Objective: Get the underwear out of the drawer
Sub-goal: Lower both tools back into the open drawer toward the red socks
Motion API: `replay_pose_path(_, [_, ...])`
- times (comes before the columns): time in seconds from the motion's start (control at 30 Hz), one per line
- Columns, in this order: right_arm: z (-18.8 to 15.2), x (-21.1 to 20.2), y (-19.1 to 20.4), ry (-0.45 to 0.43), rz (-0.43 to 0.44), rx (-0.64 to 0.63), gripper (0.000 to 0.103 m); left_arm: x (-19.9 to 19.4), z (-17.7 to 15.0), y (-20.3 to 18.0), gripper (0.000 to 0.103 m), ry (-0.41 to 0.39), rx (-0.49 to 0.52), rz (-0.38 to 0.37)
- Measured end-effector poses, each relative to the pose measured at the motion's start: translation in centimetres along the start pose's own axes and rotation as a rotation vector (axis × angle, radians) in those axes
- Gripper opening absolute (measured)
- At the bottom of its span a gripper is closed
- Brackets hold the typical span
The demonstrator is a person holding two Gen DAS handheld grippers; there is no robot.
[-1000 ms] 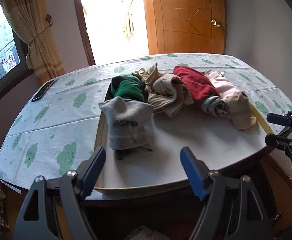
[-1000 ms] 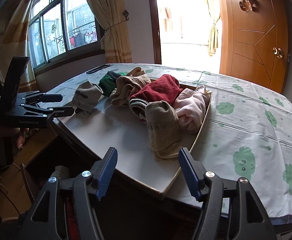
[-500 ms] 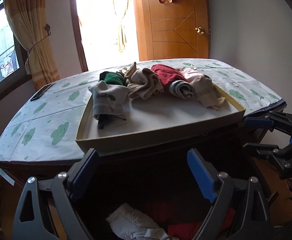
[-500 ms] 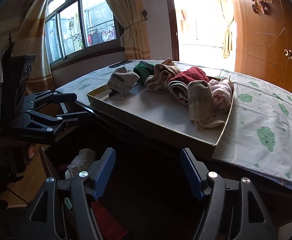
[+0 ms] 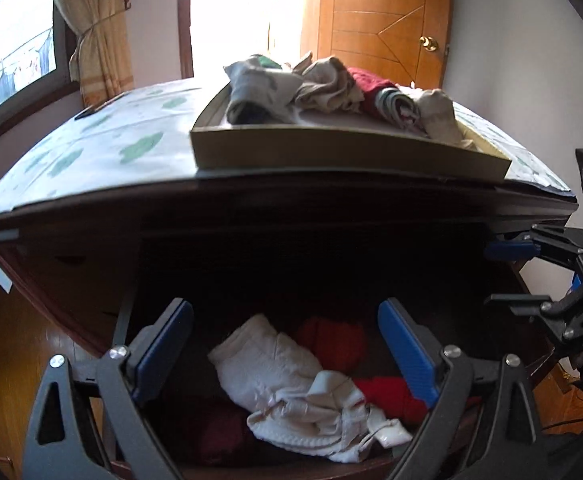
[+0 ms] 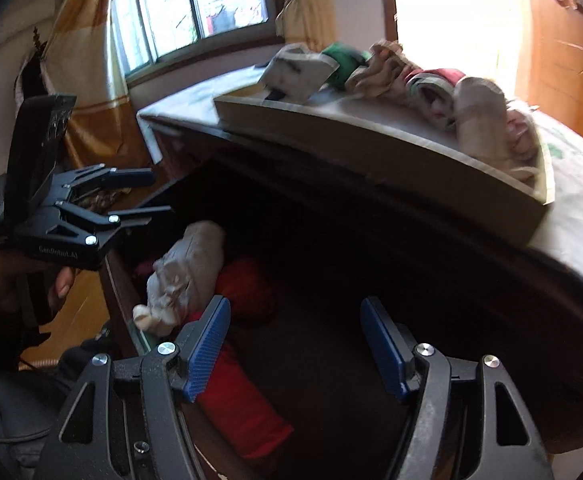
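Left gripper (image 5: 285, 354): released, jaws spread wide and just been opening further, nothing between the pads; aimed down into the open drawer (image 5: 123, 320). White underwear (image 5: 291, 388): crumpled, lying in the drawer directly ahead of and below this gripper, apart from the pads. Red garments (image 5: 331, 340): in the drawer beyond and to the right of the white piece, touching it. Right gripper (image 6: 295, 344): released, jaws parted, holding nothing, over the dark drawer interior; a red garment (image 6: 243, 412) lies below its left finger. Tray (image 5: 331, 152): on the surface above and beyond both grippers, carrying a row of folded underwear (image 5: 331, 88), grey, beige, red and pale. Surface (image 5: 91, 152): covered with a green-patterned cloth. Hand (image 6: 51, 280): grips the left gripper's handle.
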State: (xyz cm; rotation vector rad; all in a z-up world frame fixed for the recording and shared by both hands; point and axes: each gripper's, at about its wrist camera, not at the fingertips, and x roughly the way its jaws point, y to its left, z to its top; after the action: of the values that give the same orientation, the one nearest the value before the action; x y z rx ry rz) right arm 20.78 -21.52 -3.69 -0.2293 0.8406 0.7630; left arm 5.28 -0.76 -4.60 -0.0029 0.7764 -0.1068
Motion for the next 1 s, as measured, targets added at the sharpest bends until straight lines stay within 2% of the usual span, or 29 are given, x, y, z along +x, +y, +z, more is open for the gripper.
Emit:
replay_pose_path(0.2, [-0.4, 2.4, 0.5, 0.112, 0.045, -0.03, 0.069, 0.3, -1.9, 0.9, 0.097, 0.026, -0.04, -0.012])
replay_pose_path(0.57, [-1.0, 6.1, 3.0, 0.306, 0.107, -0.149, 0.069, -0.1, -3.5, 2.5, 0.098, 0.023, -0.1, -0.018])
replay_pose_path(1.0, [-1.1, 9.8, 3.1, 0.451, 0.216, -0.109, 0.069, 1.1, -4.1, 2.9, 0.099, 0.079, -0.116, -0.027])
